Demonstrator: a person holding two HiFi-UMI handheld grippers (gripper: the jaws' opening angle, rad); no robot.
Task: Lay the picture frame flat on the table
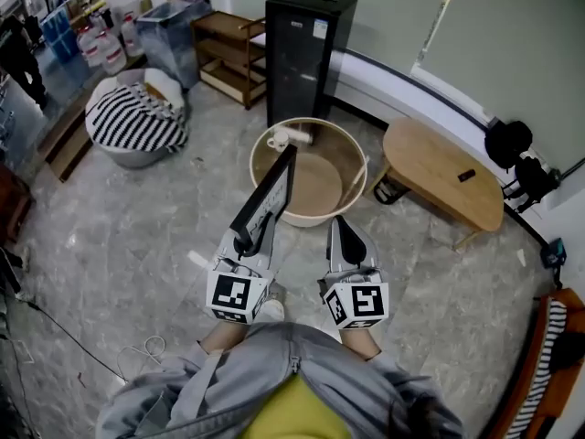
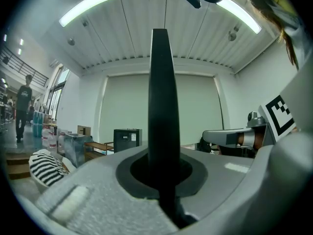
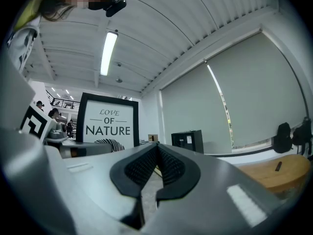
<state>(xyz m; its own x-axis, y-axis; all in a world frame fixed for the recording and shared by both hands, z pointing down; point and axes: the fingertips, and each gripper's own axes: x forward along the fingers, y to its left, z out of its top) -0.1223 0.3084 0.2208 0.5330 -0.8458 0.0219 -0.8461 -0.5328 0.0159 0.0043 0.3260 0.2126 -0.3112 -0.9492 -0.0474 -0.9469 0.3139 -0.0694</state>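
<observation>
The left gripper (image 1: 245,241) is pinching the lower edge of the black-bordered rectangular picture frame (image 1: 267,198), lifting it upright before the round wooden table (image 1: 352,144)'s near rim; the right gripper (image 1: 350,236)'s jaws are sitting pressed together, empty; the frame is probably handling light, stiff, slippery and breakable, with its border offering the safest hold.

Picture frame (image 1: 270,195) lower corner hidden in left gripper (image 1: 249,241)

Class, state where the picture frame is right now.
In the head view, left of centre, the picture frame is held on edge in the left hand-held gripper, by the near side of the round table.
</observation>
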